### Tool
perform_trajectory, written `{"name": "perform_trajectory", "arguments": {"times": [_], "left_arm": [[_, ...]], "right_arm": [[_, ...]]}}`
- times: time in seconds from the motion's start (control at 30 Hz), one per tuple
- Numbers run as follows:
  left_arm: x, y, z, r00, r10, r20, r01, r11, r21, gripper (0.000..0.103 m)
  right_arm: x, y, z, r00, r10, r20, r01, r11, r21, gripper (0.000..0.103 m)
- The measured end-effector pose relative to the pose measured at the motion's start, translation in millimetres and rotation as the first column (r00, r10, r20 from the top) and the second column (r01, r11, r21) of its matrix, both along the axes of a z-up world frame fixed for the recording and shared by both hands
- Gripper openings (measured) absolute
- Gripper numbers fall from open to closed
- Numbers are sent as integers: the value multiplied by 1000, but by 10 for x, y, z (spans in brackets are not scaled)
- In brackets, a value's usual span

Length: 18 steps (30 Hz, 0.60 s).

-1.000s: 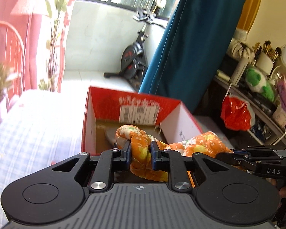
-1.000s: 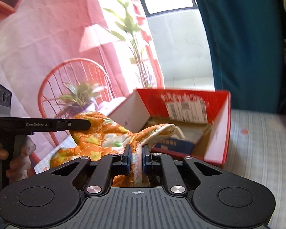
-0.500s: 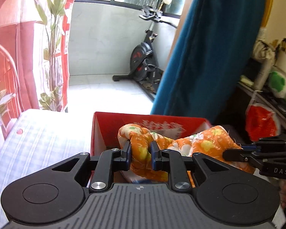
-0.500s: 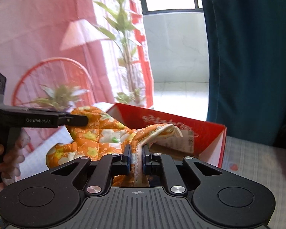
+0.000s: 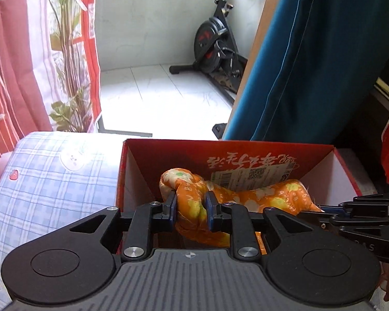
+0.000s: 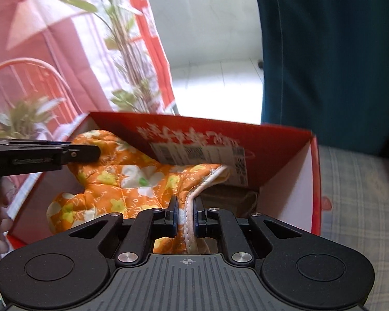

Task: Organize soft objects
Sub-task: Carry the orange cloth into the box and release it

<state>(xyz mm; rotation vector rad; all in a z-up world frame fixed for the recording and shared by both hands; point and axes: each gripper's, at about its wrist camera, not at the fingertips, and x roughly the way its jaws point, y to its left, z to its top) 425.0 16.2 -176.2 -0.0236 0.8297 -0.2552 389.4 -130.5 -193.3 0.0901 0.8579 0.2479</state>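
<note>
One cloth [image 5: 249,199]: orange quilted fabric, yellow and white flower print with small letters, pale piped edge, bunched and creased. It hangs inside the red box [image 5: 132,160], stretched from the left wall toward the right one, below the rim.

Left gripper [image 5: 190,204]: jaws part closed, clamped on a thick wad of the cloth at its left end, near the box's left wall. Right gripper [image 6: 185,213]: jaws nearly shut, pinching the thin piped edge of the cloth at its right end, over the box's near rim.

One box: red outside, white side walls, white printed script and a shipping label [image 6: 194,153] on the far flap. It sits on a blue-checked sheet [image 5: 51,181], near the sheet's far edge. Something brownish lies on the box floor under the cloth; cannot tell what.

Count: one cloth, one box, two grippers, one label.
</note>
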Motion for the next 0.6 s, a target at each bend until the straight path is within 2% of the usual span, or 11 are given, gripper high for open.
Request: {"name": "perform_trajectory", "arguments": {"times": [0.13,0.37,0.43,0.53,0.6], "left_arm": [[39,-28,-53,1000,-24,-9,24,999,36,25],[31,6,-97,1000,-23,-21,23,999,36,25],[7,7,-94,1000,-24,-19,25,999,34,25],[-51,-4,-79,1000,-26,-14,27,999,40,27],[-97,5,-59,1000,-24,-10,25,999,41,30]], "right_arm": [[122,-51,-149,996,-57,-67,58,998,5,10],[141,-234,-208,976,-200,-86,206,977,59,9],[172,-218,-223,976,-196,-95,201,978,54,9],[201,-113,-235,985,-135,-107,140,989,39,10],[201,-53,-225,989,-108,-97,111,994,24,14]]}}
